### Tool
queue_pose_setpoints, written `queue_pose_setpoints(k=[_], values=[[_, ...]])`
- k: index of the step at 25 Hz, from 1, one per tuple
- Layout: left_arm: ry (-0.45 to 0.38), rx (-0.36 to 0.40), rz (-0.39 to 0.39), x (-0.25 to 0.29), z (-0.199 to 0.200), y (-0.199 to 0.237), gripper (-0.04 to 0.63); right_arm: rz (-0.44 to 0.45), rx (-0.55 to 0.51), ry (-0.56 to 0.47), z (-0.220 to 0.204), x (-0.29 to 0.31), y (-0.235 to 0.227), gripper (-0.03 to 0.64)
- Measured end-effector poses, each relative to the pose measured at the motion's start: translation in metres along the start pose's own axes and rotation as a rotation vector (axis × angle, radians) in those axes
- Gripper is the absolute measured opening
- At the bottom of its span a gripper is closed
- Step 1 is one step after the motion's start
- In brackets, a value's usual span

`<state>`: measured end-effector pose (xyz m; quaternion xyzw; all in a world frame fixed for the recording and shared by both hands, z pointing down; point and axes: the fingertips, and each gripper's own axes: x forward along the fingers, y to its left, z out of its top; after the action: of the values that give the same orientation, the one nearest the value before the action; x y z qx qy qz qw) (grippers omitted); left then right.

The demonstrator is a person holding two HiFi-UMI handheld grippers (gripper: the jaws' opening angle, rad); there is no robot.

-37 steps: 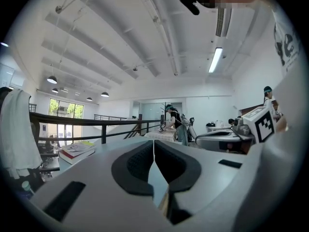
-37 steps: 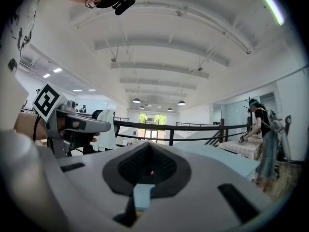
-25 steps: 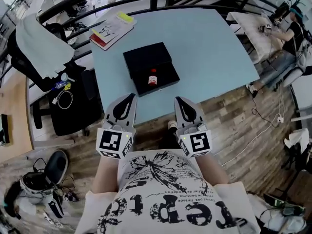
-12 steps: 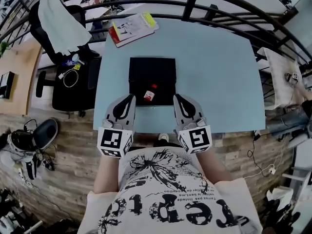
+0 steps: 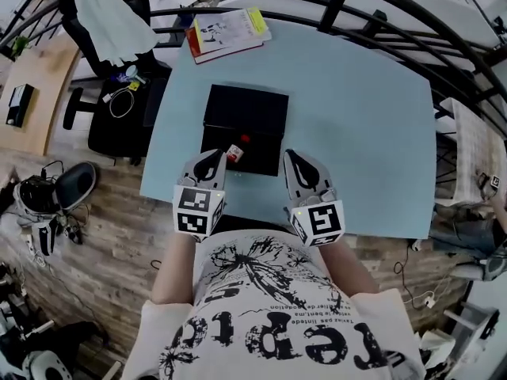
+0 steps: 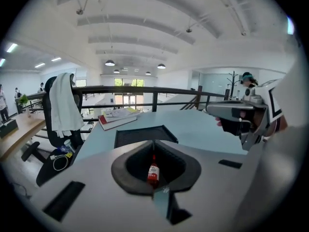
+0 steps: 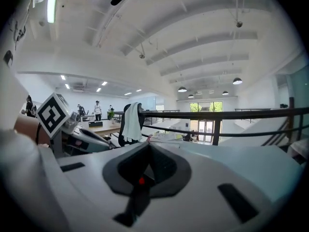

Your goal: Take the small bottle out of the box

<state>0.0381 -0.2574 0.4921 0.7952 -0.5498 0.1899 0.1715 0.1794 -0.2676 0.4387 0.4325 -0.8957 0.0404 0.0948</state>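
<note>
1. White cloth hangs over a chair at the far left, off the table and out of the way of the job.
2. A book lies at the table's far edge, well apart from the box, so nothing crowds the work.
3. The left gripper hovers over the table's near edge, just beside the near left corner of the box. Its fingers are clenched together and hold nothing. The bottle shows beyond them through the hollow in the pads, so this gripper seems lined up on it.
4. The black box sits open with its lid flat behind the tray, which leaves the contents easy to reach. The small bottle lies in the tray's near left part, red cap pointing away from the person, not yet lifted.
5. The right gripper hovers near the box's near right corner, and its fingers are also pressed shut and empty. It looks placed to steady the box if needed.
6. The task is probably just starting: the left fingers must spread before they can close on the bottle.
</note>
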Motion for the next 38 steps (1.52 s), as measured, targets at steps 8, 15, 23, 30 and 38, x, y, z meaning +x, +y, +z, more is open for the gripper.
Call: queue_pose_setpoints(k=[8,15,23,30,38], values=[[0.201,-0.020,-0.071,0.057,-0.042,0.008,0.058,-0.021,0.011,0.044,-0.015,0.020,-0.014,0.008],[0.395,0.010,-0.188,0.099,-0.081,0.004,0.187,-0.073,0.039,0.062,-0.019,0.029,-0.025,0.008],[0.584,0.158,-0.259,0.133,-0.118,0.003,0.241,-0.145,0.054,0.094,-0.026,0.025,-0.037,0.008],[0.680,0.147,-0.339,0.145,-0.140,-0.011,0.256,-0.196,0.026,0.130,-0.037,0.018,-0.046,0.009],[0.690,0.213,-0.303,0.150,-0.136,-0.005,0.235,-0.236,0.030,0.140,-0.040,0.009,-0.055,0.008]])
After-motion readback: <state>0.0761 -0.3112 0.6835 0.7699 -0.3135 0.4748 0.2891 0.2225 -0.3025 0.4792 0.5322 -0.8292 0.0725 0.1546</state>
